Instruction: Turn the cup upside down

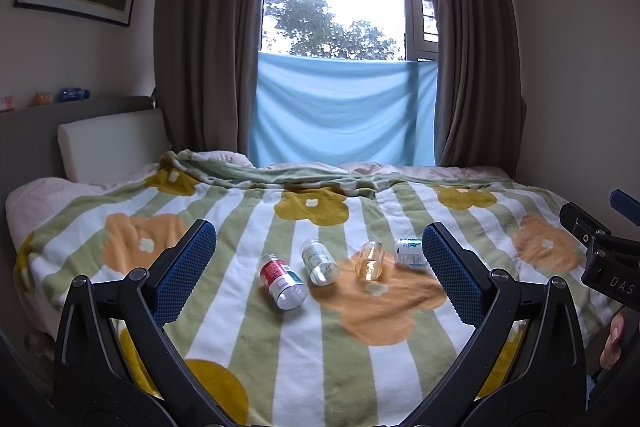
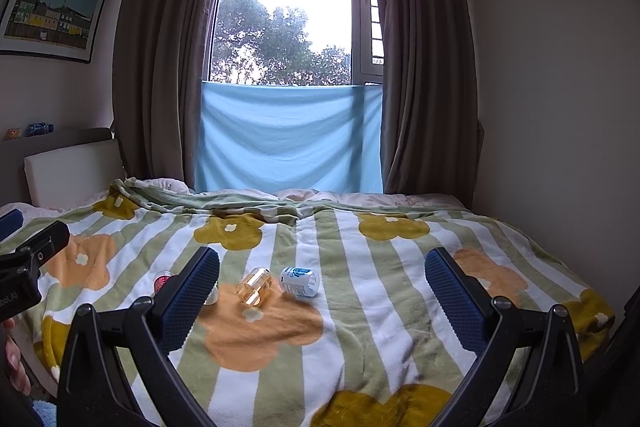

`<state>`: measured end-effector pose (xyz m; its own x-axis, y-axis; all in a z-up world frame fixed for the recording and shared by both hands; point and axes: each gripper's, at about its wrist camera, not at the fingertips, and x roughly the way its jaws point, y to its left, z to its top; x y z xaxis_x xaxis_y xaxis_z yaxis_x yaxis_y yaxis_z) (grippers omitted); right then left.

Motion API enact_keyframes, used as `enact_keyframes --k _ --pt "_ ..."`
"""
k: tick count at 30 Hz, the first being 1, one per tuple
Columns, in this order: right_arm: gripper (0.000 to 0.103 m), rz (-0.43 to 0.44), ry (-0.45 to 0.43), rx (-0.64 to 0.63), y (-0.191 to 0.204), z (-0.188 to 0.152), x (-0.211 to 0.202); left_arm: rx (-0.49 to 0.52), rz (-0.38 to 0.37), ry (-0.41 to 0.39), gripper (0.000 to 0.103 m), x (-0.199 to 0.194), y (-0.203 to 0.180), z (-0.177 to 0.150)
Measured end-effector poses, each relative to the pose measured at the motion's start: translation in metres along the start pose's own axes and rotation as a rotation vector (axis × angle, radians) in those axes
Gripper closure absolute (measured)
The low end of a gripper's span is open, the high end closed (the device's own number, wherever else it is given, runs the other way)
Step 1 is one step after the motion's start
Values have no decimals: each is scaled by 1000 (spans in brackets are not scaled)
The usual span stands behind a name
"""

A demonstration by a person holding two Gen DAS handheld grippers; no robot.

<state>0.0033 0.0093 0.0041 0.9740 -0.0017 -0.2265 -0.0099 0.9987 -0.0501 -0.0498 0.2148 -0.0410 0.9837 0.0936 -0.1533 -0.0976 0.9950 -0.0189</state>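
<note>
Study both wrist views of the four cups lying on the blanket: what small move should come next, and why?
Probably ease the right gripper forward and down toward the amber clear cup, jaws kept open. Both grippers are open and empty, the left gripper included, and this cup lies on its side on the floral blanket, apart from the blue-labelled cup beside it.

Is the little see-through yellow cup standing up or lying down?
Lying down. The amber cup rests on its side on the flowered blanket, among three other tipped containers.

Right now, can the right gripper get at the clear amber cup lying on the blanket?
Probably yes: the right gripper is open, and the amber cup lies just left of centre ahead, with only blanket between.
</note>
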Motion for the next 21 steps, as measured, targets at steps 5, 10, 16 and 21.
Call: enact_keyframes --k 5,10,16,21 --pt "0 1 0 2 0 0 0 -1 -1 0 0 -1 1 1" --pt "0 1 -1 2 -1 -1 0 -3 -1 0 0 -1 0 2" --pt "0 1 -2 3 -1 -1 0 -6 -3 5 0 1 -2 3" --pt "0 3 0 5 -1 -2 0 -9 -1 18 0 11 4 3"
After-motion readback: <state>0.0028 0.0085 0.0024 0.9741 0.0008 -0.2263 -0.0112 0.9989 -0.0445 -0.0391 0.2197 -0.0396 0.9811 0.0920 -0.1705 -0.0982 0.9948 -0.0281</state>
